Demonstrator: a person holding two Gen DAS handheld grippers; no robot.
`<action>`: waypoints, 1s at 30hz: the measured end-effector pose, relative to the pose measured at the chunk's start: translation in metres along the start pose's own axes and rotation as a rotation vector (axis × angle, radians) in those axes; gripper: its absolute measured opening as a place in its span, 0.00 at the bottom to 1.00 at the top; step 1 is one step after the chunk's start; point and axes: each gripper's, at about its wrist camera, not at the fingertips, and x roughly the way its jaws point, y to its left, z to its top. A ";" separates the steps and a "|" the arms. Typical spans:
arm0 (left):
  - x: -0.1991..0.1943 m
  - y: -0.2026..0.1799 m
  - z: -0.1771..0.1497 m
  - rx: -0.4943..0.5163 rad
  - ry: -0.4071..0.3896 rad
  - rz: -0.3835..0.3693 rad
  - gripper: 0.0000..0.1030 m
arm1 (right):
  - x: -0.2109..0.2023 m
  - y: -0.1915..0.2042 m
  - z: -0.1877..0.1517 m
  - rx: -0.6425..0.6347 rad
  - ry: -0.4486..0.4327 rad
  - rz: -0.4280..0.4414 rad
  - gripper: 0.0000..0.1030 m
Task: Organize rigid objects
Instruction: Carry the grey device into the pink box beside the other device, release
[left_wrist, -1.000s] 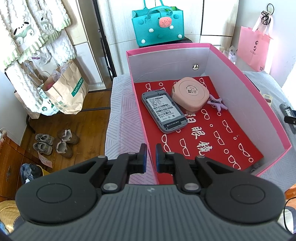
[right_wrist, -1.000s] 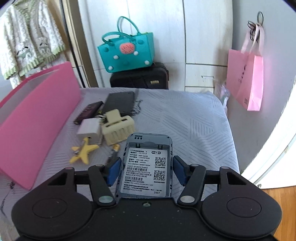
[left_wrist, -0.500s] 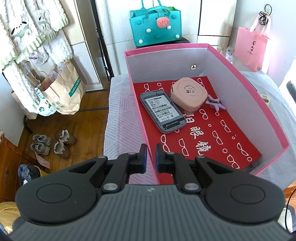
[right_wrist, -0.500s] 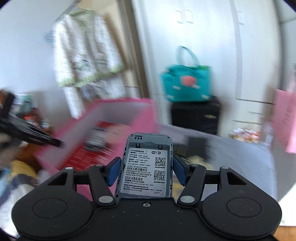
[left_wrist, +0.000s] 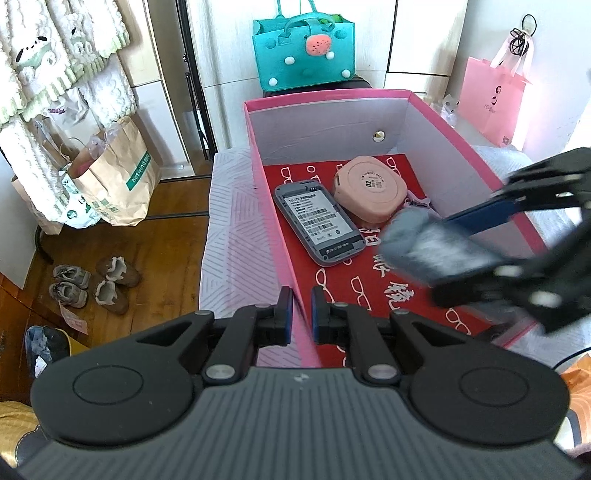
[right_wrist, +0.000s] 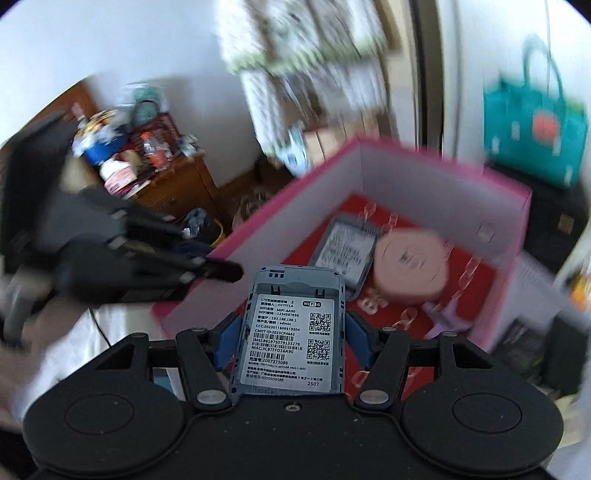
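Router (right_wrist: 291, 328) pinched in right gripper (right_wrist: 291, 341) jaws, carried above box (left_wrist: 280, 236). Box wall clamped by left gripper (left_wrist: 301, 308) jaws. Inside box: second router (left_wrist: 317, 221), pink case (left_wrist: 371, 192). Drop judged pending.

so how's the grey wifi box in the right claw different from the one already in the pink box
The held wifi box is clamped between the right claw pads, above the pink box; the other wifi box lies flat on the red liner, beside the pink round case. Both are grey, label side up.
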 end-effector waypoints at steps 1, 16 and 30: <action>0.000 0.001 0.000 -0.004 0.000 -0.006 0.09 | 0.009 -0.002 0.002 0.022 0.022 0.012 0.64; -0.001 0.010 -0.003 -0.016 -0.017 -0.054 0.10 | 0.075 -0.037 0.014 0.328 0.195 -0.013 0.63; 0.001 0.015 -0.004 -0.023 -0.020 -0.069 0.10 | 0.075 -0.047 0.017 0.561 0.136 0.036 0.64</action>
